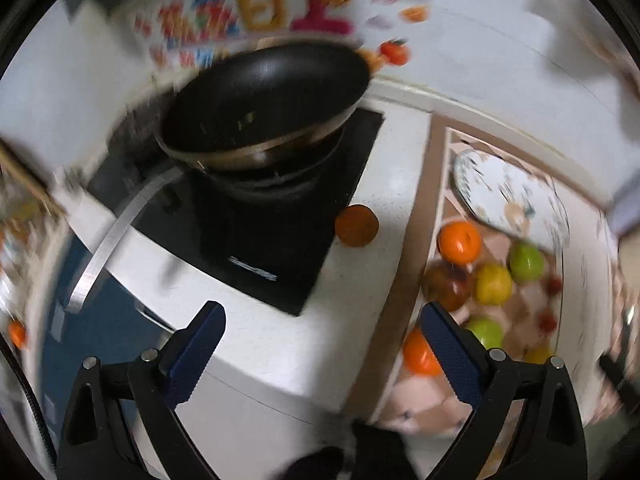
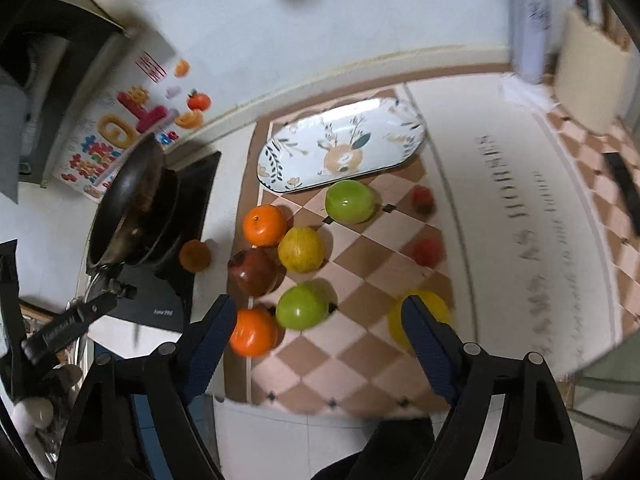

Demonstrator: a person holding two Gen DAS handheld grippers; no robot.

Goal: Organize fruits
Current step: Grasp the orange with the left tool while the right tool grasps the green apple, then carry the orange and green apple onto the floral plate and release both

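Several fruits lie on a checkered mat (image 2: 360, 360): two oranges (image 2: 265, 225) (image 2: 253, 332), two green apples (image 2: 349, 201) (image 2: 302, 307), a yellow apple (image 2: 301, 249), a dark red apple (image 2: 253, 272), a yellow lemon (image 2: 420, 320) and two small red fruits (image 2: 423, 198). An oval floral plate (image 2: 340, 148) lies empty behind them. A dull orange fruit (image 2: 195, 256) sits off the mat beside the stove, also in the left wrist view (image 1: 357, 225). My right gripper (image 2: 318, 316) is open above the near fruits. My left gripper (image 1: 320, 320) is open and empty over the white counter.
A black wok (image 1: 262, 108) sits on a black induction stove (image 1: 280, 232) at the left, its handle (image 2: 72, 324) pointing toward me. A bottle (image 2: 528, 28) and a board (image 2: 592, 80) stand at the back right. A colourful poster (image 2: 116, 136) hangs on the wall.
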